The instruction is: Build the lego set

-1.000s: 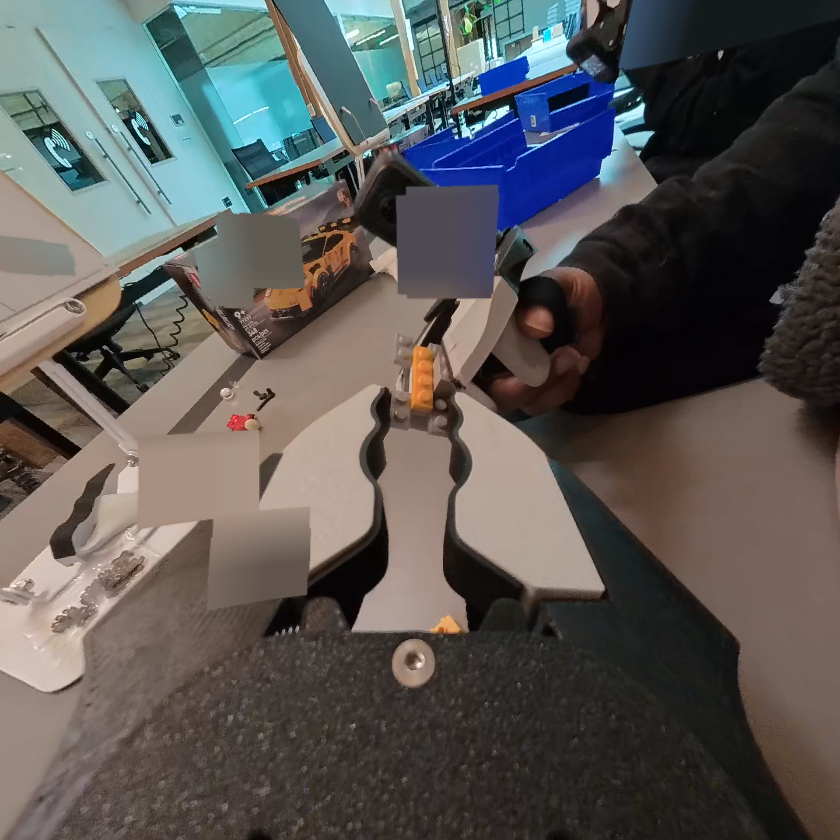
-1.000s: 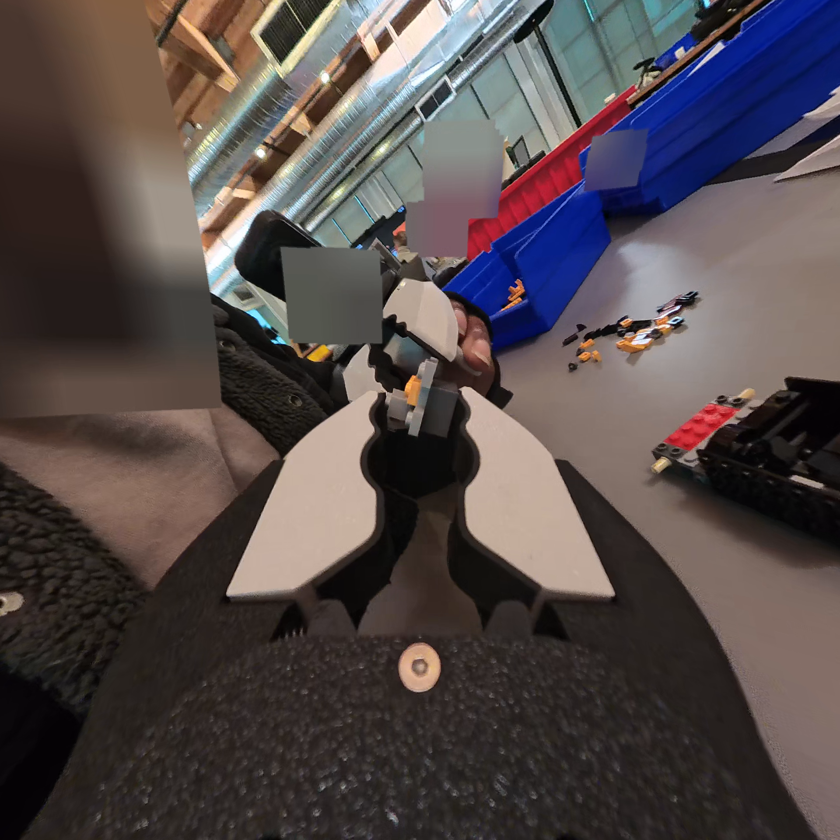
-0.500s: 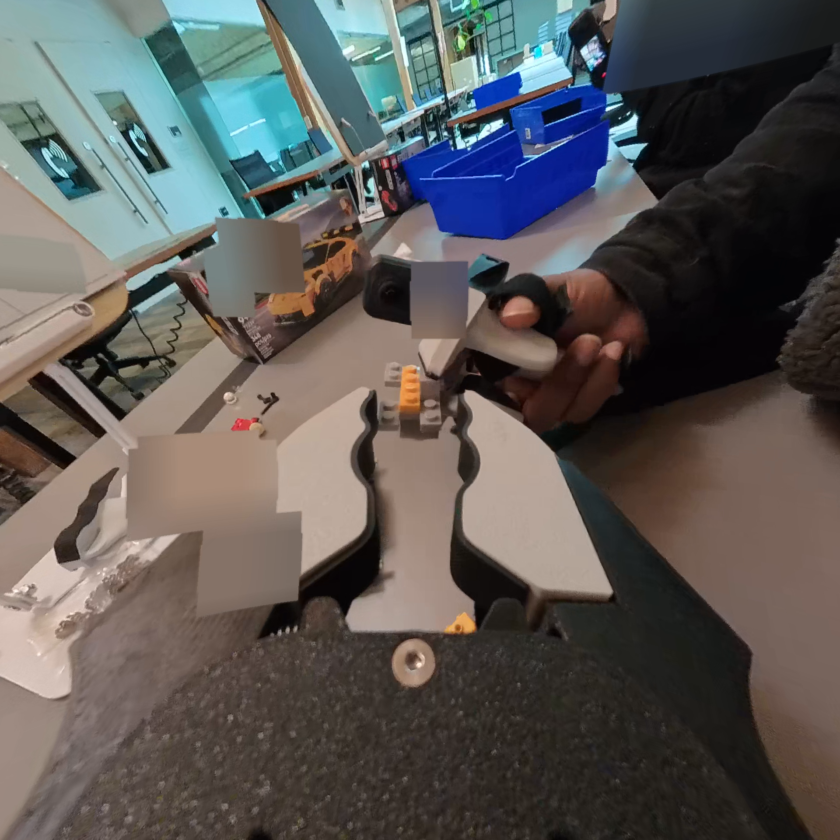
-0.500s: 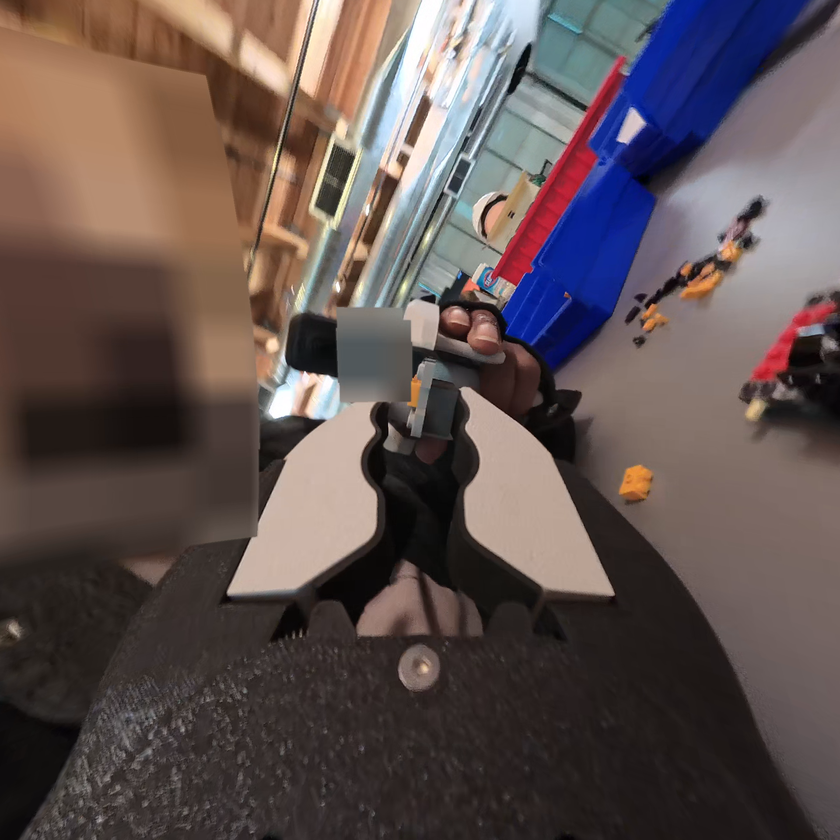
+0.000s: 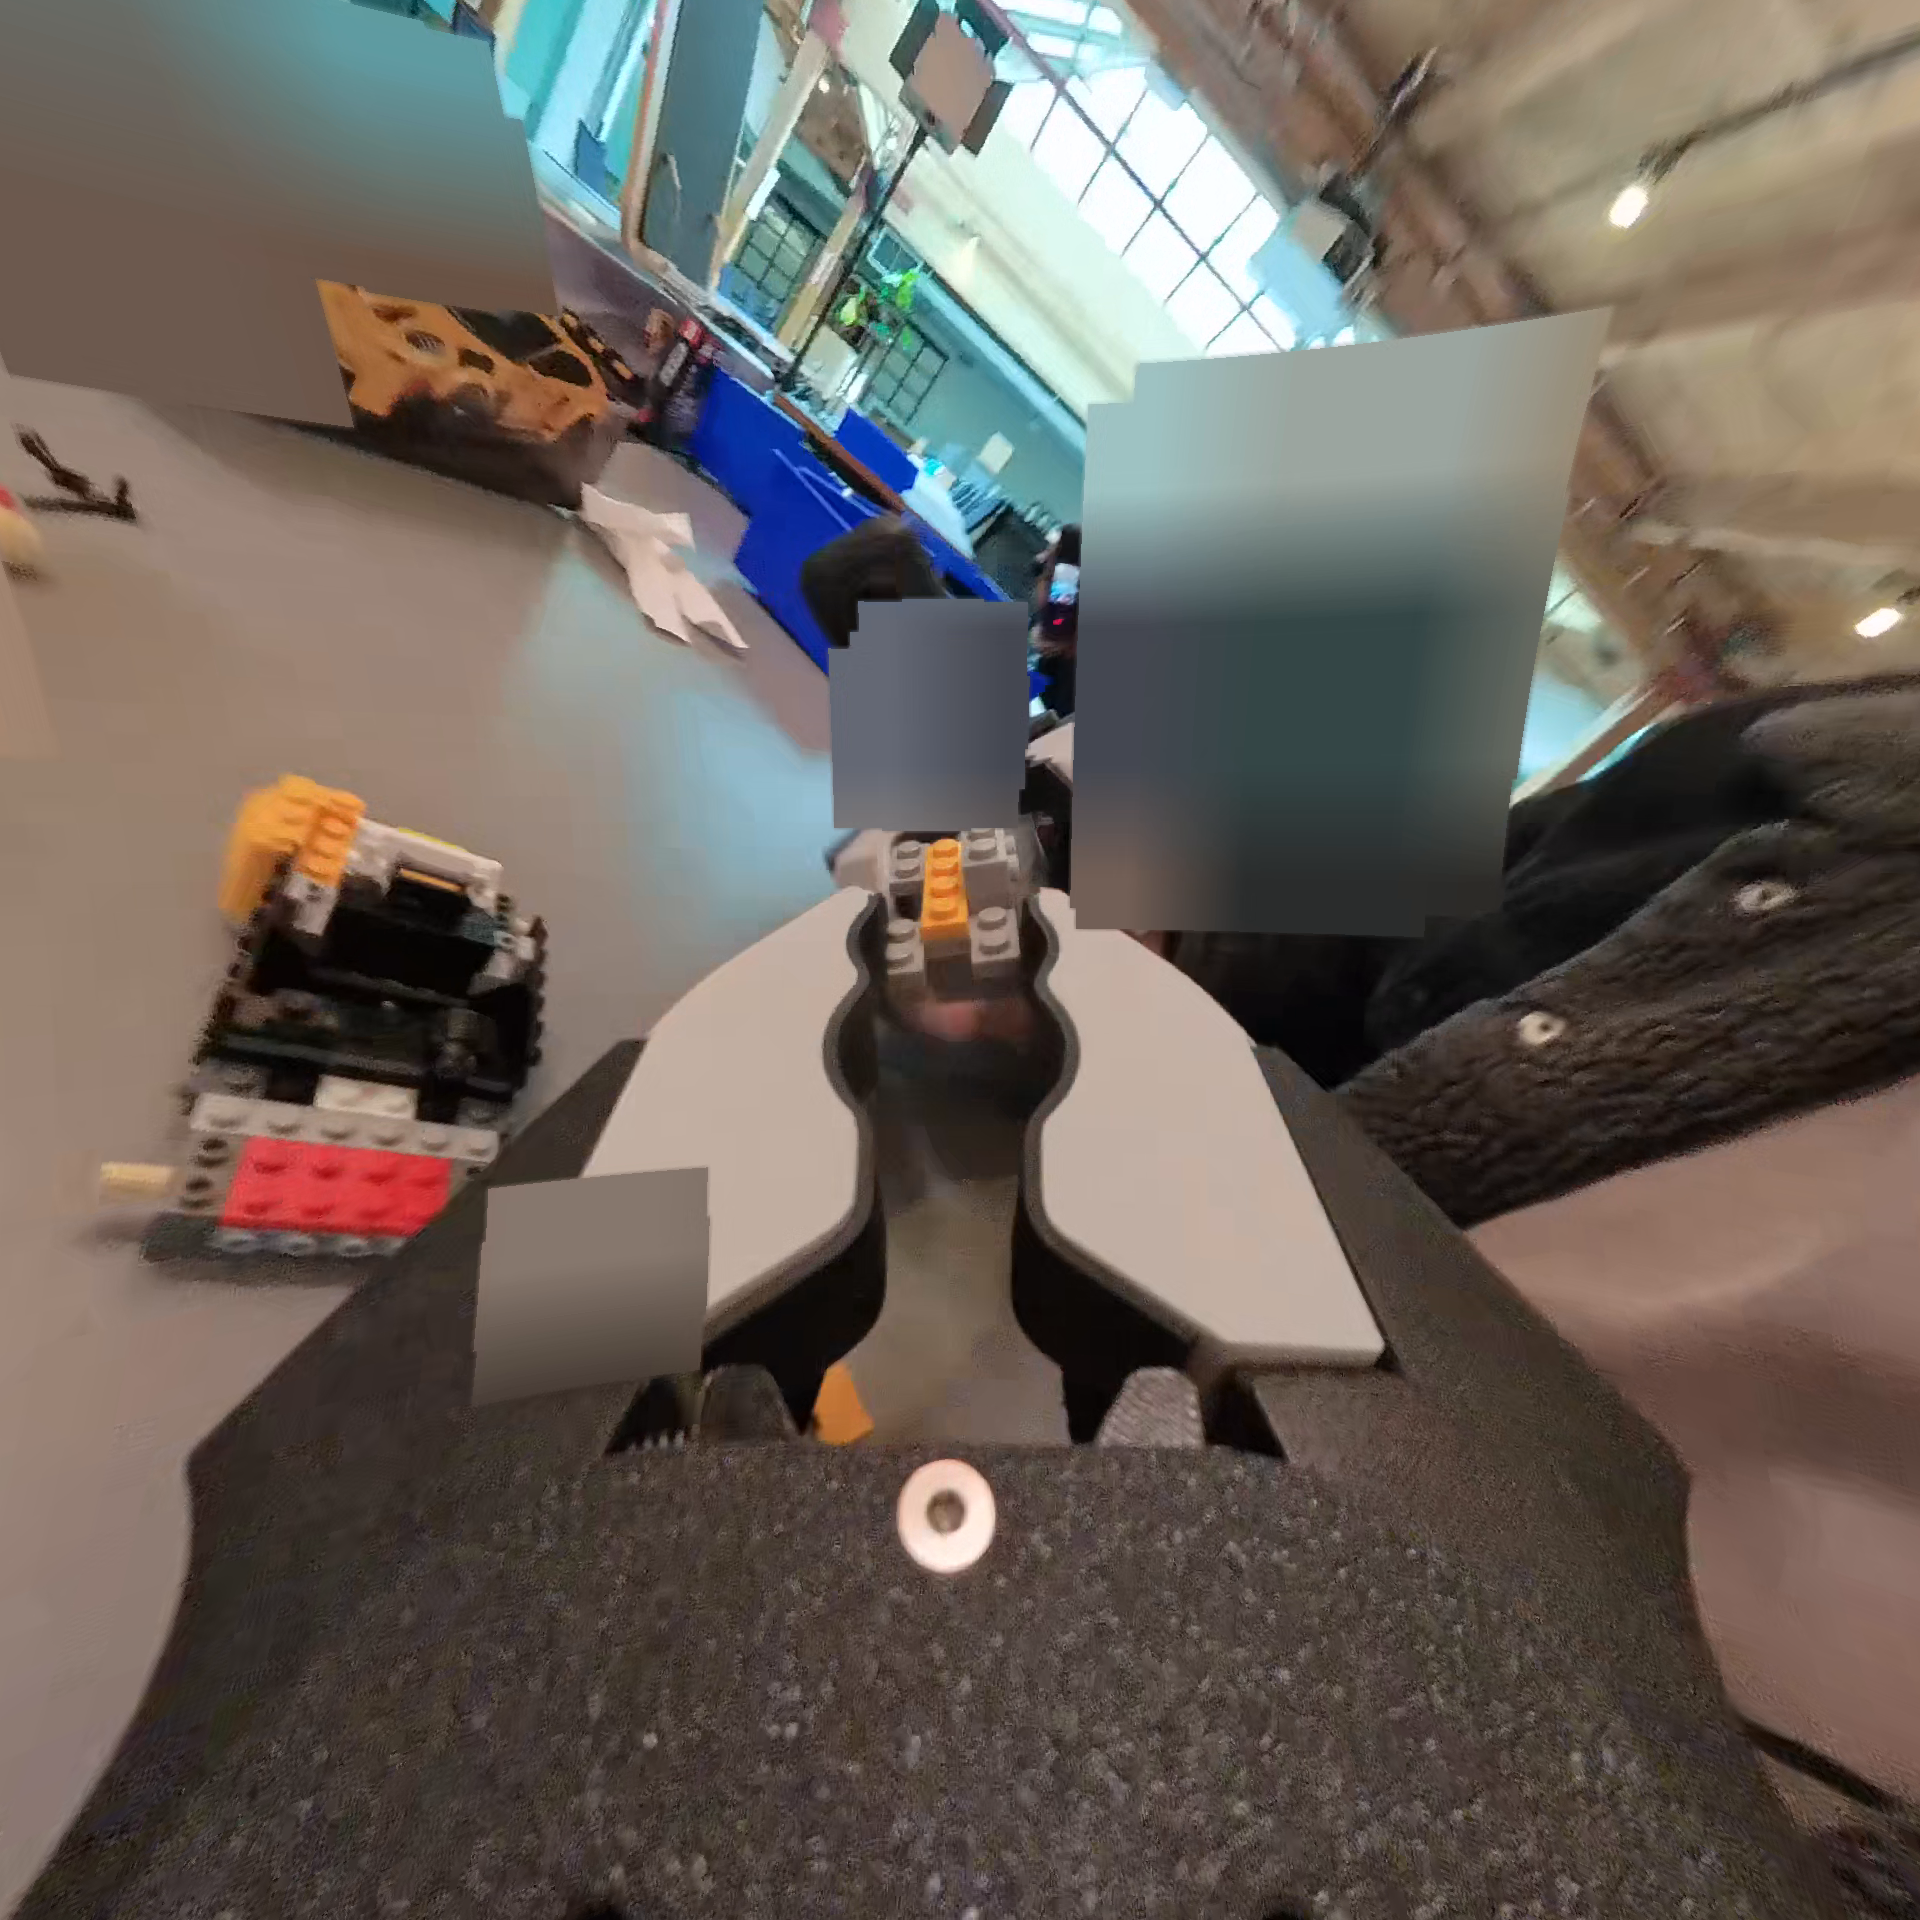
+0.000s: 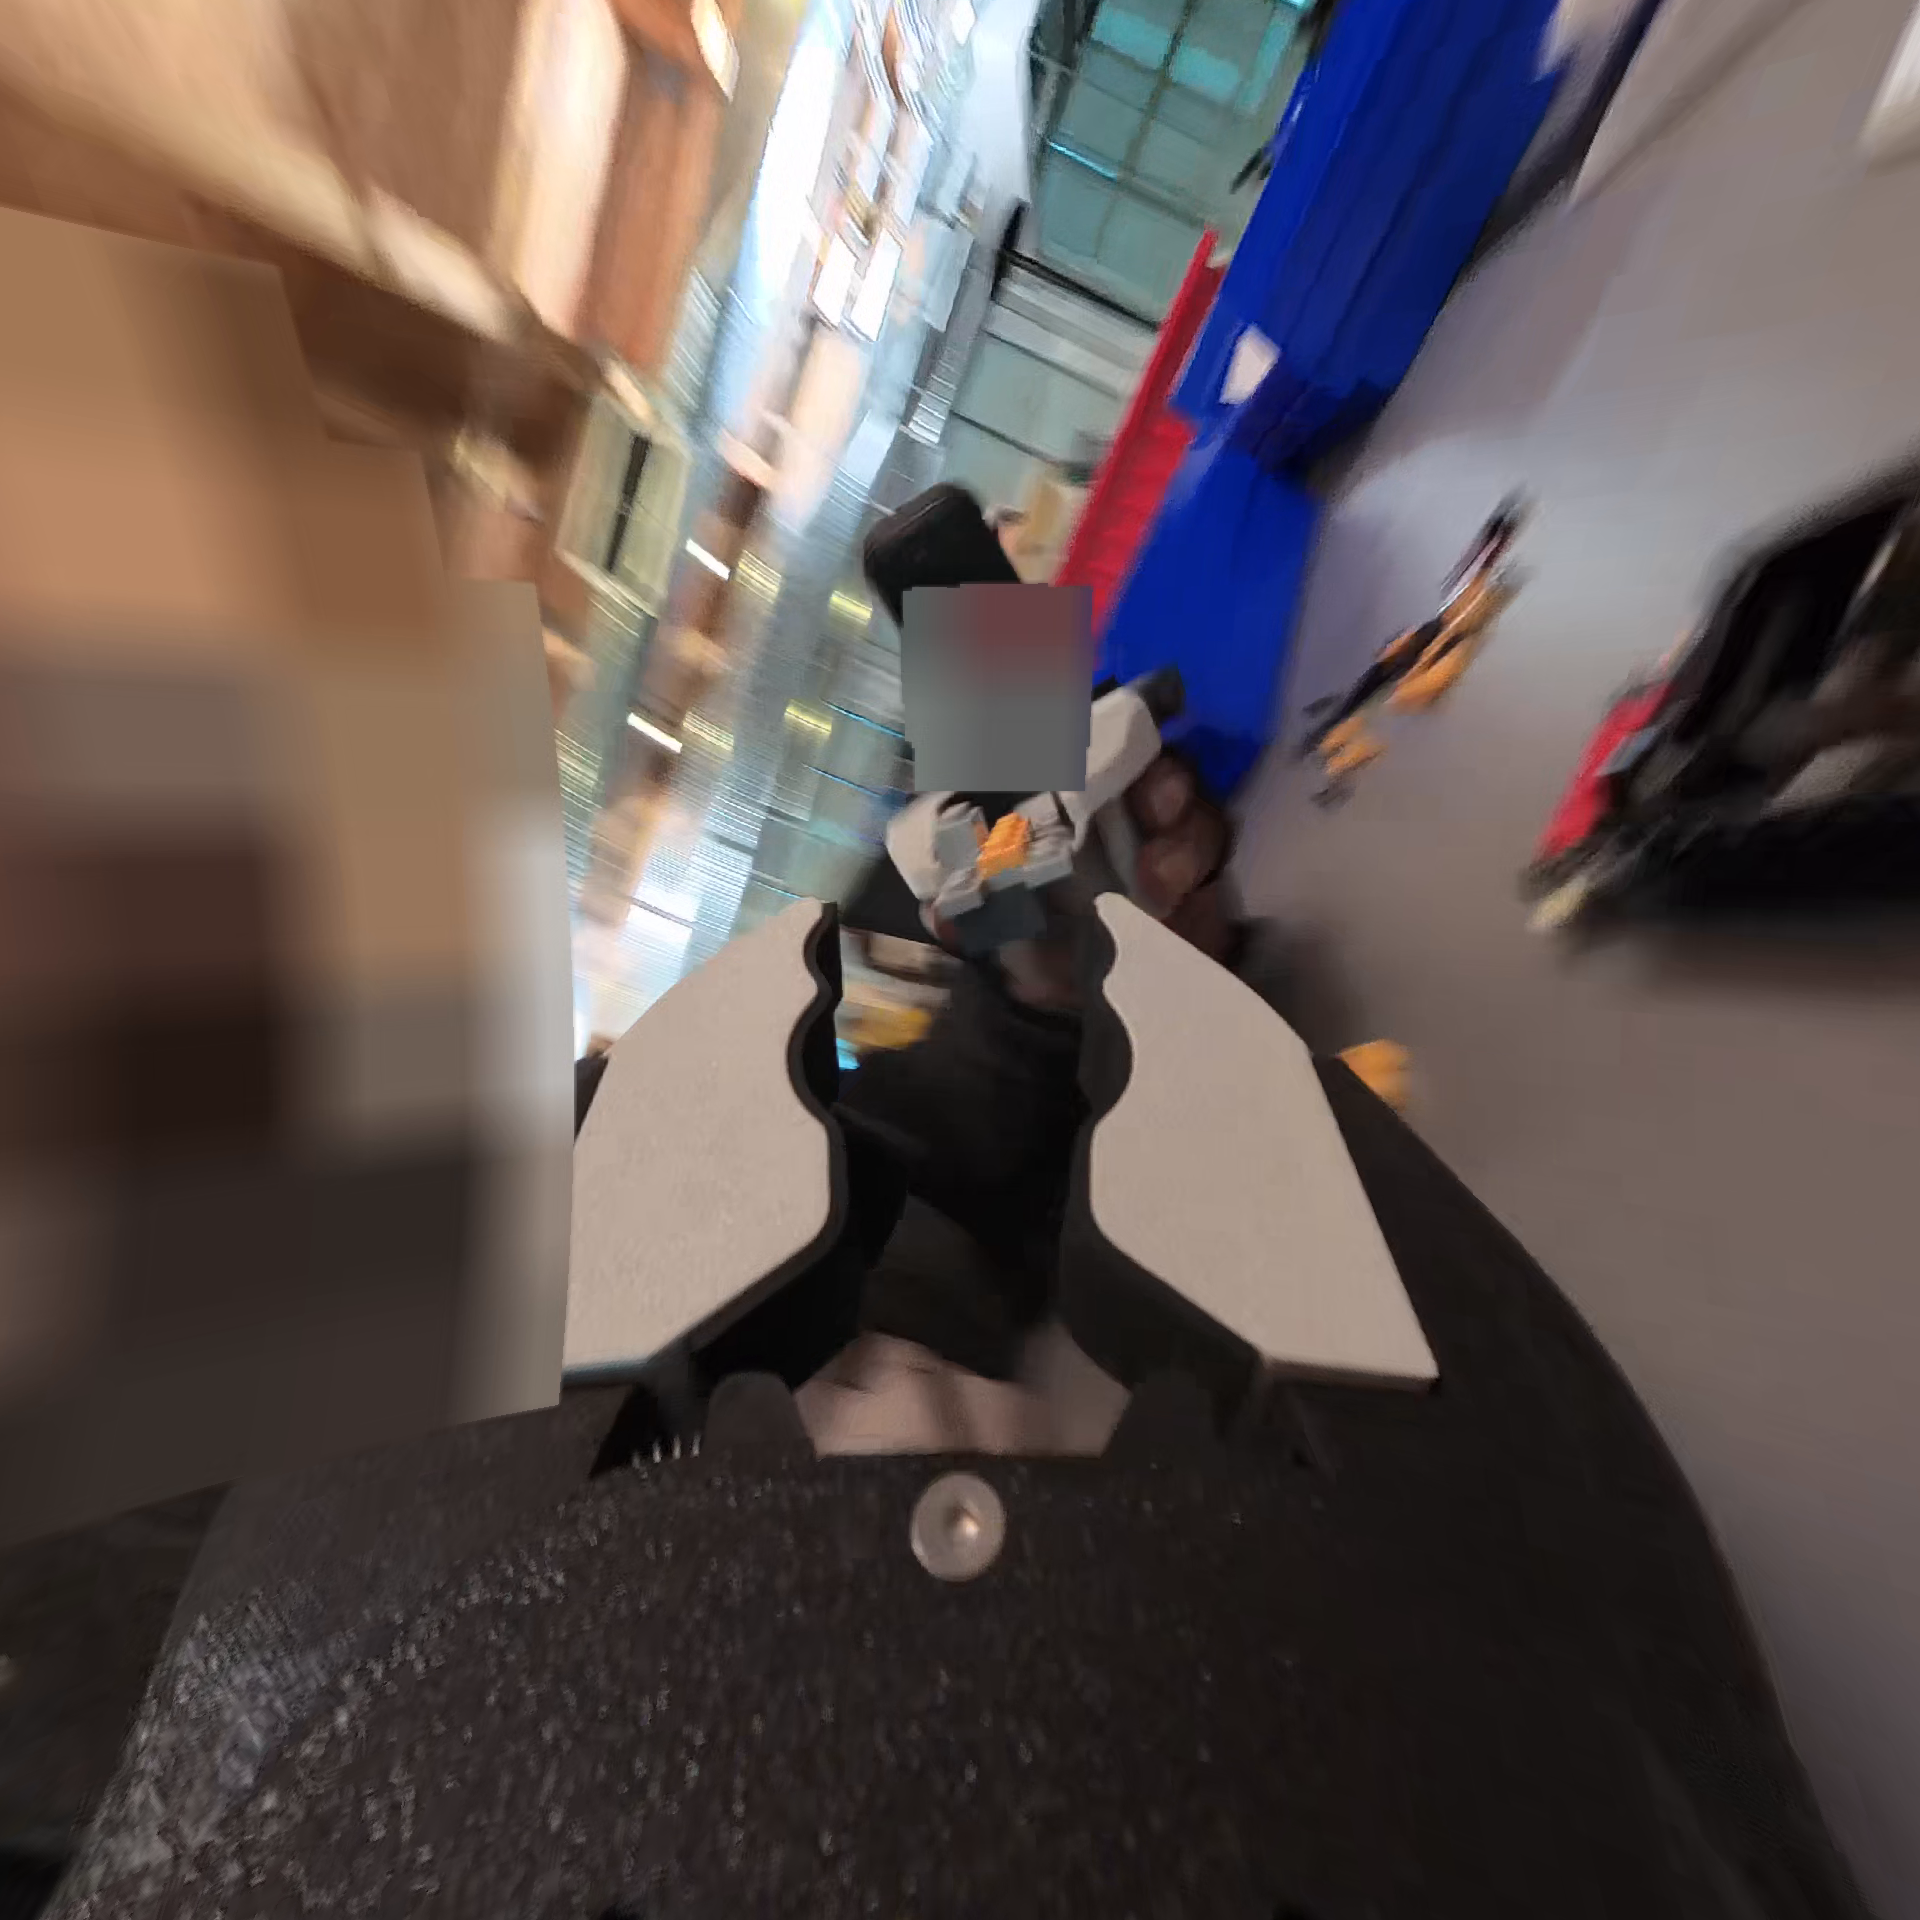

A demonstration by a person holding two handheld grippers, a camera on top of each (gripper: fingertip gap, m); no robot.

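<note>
A small grey-and-orange studded brick assembly (image 5: 948, 914) is clamped by the left hand-held gripper (image 5: 948, 925); the right hand-held gripper (image 6: 961, 914) is spread apart, empty.

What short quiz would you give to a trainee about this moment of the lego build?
1. True or false: the fingers of the left gripper are closed on the small grey-and-orange lego assembly.
2. The partly built black lego car stands on the grey table. Which colour is the flat studded plate at its near end? A red, B green, C blue.
3. Fill in: in the right wrist view, the fingers of the right gripper are ___ (open or shut).

Key: 1 true; 2 A; 3 open.
</note>
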